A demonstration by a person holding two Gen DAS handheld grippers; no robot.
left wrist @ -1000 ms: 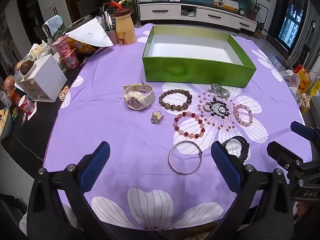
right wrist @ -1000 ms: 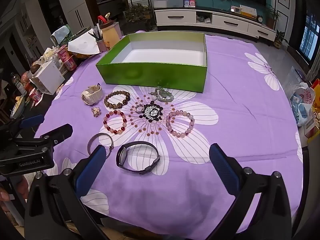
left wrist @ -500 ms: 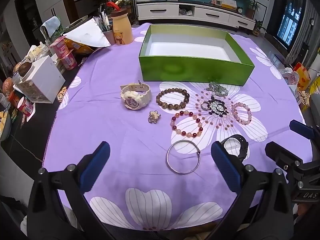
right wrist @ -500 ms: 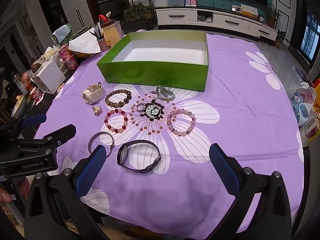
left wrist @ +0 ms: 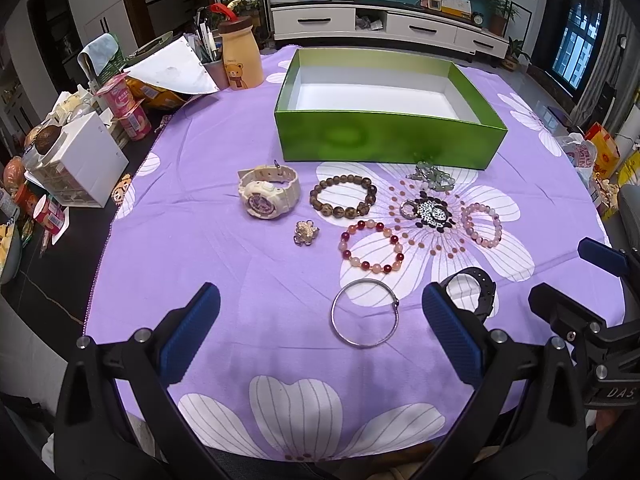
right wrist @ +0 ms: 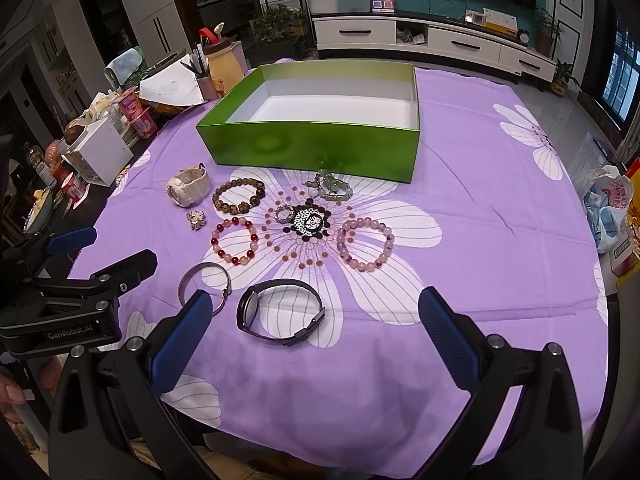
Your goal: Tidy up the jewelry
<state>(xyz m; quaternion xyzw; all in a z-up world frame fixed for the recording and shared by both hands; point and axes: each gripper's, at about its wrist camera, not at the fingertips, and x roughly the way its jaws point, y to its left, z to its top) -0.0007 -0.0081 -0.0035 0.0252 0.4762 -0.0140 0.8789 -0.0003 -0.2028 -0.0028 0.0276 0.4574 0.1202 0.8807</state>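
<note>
An empty green box [left wrist: 390, 142] [right wrist: 312, 148] stands on the purple cloth. In front of it lie a cream watch [left wrist: 267, 194] [right wrist: 188, 188], a brown bead bracelet [left wrist: 370, 191] [right wrist: 219, 200], a red bead bracelet [left wrist: 343, 245] [right wrist: 216, 246], a pink bracelet [left wrist: 496, 236] [right wrist: 344, 246], a brooch [left wrist: 306, 233], a ring [left wrist: 409, 209] and green beads [left wrist: 432, 174]. Nearest me are a silver bangle [left wrist: 334, 320] [right wrist: 184, 280] and a black band [left wrist: 486, 294] [right wrist: 248, 304]. My left gripper [left wrist: 320, 300] hovers open before the bangle. My right gripper [right wrist: 316, 302] is open above the band.
Clutter crowds the table's left edge: a white drawer unit [left wrist: 80, 160], yogurt cups [left wrist: 124, 108], a bear bottle [left wrist: 240, 60], a pen cup and papers. A plastic bag [right wrist: 608, 204] sits off the right side. A TV cabinet [left wrist: 384, 28] runs behind.
Both views have shifted only slightly. The jewelry lies where it was, and both grippers stay open and hold nothing.
</note>
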